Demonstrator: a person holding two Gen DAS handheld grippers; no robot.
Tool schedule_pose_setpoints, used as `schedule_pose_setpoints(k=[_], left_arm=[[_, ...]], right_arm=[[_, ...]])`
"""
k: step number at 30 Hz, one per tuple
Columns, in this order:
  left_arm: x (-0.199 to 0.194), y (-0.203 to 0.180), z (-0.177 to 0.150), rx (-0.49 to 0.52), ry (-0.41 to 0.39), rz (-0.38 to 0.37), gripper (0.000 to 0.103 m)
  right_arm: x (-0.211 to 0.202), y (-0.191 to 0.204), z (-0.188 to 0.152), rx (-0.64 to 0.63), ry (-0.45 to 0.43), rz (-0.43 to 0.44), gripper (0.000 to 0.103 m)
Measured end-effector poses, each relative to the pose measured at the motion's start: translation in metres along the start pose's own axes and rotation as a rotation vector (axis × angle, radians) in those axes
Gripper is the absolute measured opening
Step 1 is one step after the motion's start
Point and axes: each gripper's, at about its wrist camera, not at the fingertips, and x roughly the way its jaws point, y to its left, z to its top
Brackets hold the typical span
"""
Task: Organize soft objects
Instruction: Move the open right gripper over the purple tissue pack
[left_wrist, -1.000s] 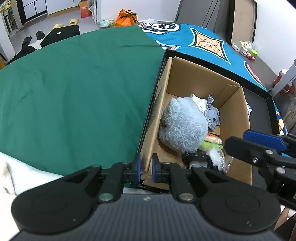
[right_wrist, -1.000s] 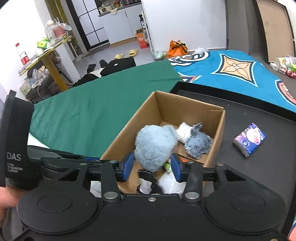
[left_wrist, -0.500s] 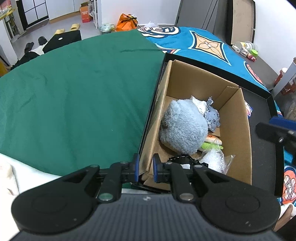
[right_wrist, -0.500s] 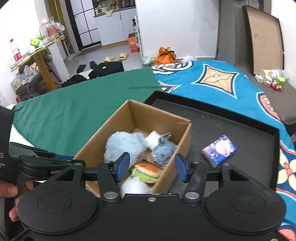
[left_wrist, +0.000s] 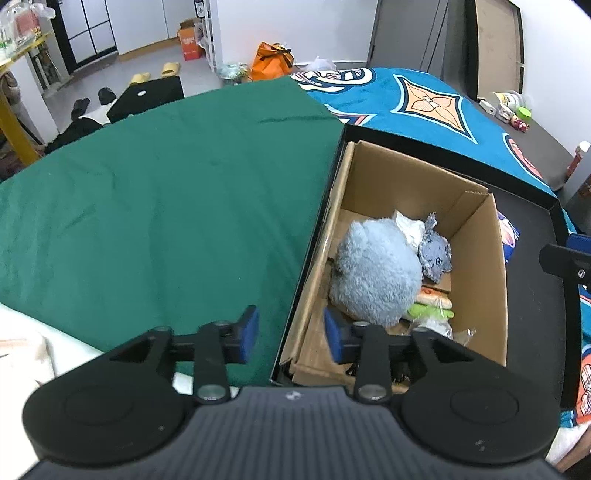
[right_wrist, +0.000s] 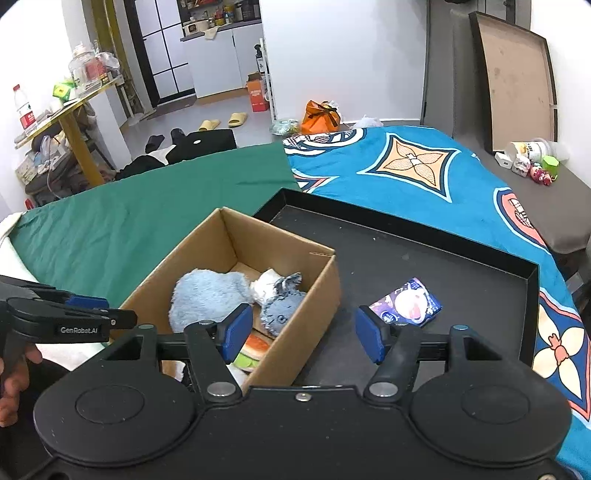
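An open cardboard box (left_wrist: 476, 258) (right_wrist: 306, 317) stands on a black tray (right_wrist: 406, 251). Inside lie a light blue plush (left_wrist: 373, 273) (right_wrist: 210, 295), a small grey plush (left_wrist: 436, 251) (right_wrist: 280, 306), a white soft item (left_wrist: 408, 225) and a sandwich toy (left_wrist: 432, 299) (right_wrist: 255, 347). My left gripper (left_wrist: 290, 334) straddles the box's left wall; its jaws are opening and the pads stand off the cardboard. My right gripper (right_wrist: 303, 334) hangs over the box's near right corner, jaws opening, gripping nothing. A purple tissue pack (right_wrist: 406, 301) lies on the tray right of the box.
A green cloth (left_wrist: 166, 206) covers the surface left of the tray, a blue patterned cloth (right_wrist: 406, 166) lies behind it. Small items (right_wrist: 528, 158) sit at the far right. A person's hand (right_wrist: 14, 384) holds the left gripper's handle.
The left jaws, shut at the box's left wall before, have parted. The right gripper has shifted right from above the plush toward the box's right side, and its jaws have widened.
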Motion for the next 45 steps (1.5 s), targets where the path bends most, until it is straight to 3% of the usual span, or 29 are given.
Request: schedule_pose_setpoints(k=[6, 14, 30, 39, 45], left_arm=[[0.001, -0.013, 0.003, 0.022, 0.001, 0.029, 0.051], [0.003, -0.027, 0.006, 0.048, -0.036, 0.099, 0.062], [0.015, -0.051, 0.024, 0.063, -0.063, 0.218, 0.069], [0.024, -0.063, 0.033, 0.085, -0.072, 0.248, 0.069], [0.028, -0.064, 0.037, 0.084, -0.075, 0.26, 0.069]], right_arm=[[0.007, -0.018, 0.006, 0.031, -0.024, 0.007, 0.067], [0.023, -0.045, -0.007, 0.089, -0.067, 0.026, 0.067], [0.065, -0.091, -0.034, 0.27, -0.034, -0.009, 0.07], [0.091, -0.105, -0.037, 0.293, -0.001, -0.032, 0.07], [0.098, -0.115, -0.039, 0.314, 0.021, -0.065, 0.061]])
